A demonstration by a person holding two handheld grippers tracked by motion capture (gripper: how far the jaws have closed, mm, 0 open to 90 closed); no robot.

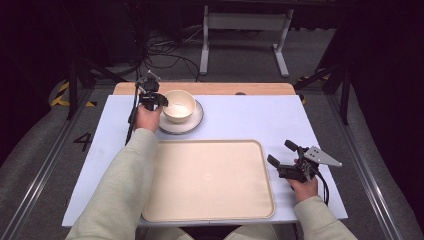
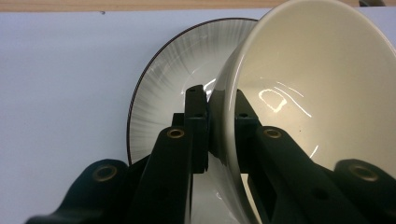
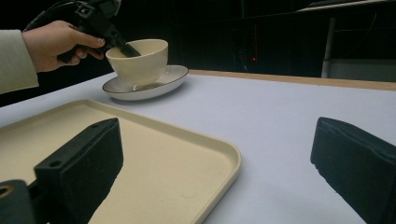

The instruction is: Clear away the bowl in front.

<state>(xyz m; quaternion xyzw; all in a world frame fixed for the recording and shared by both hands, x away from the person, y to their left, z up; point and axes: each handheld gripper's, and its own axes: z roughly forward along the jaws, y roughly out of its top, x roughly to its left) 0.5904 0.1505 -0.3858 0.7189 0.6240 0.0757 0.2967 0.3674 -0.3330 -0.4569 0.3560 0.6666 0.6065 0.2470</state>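
- The left tool [image 1: 161, 101] is stretched forward beyond the tray [image 1: 165, 200], clenched on the rim of the bowl [image 1: 181, 104], which stands on the plate [image 1: 192, 125].
- The right tool [image 1: 281, 154] rests just right of the tray, its jaws released and holding nothing.

Pale cream sleeves on both arms. Left gripper [image 1: 161, 101]: black jaws with brass-ringed screw holes, black cable trailing. Right gripper [image 1: 281, 153]: black too, blocky pads, grey three-cornered plate on top.
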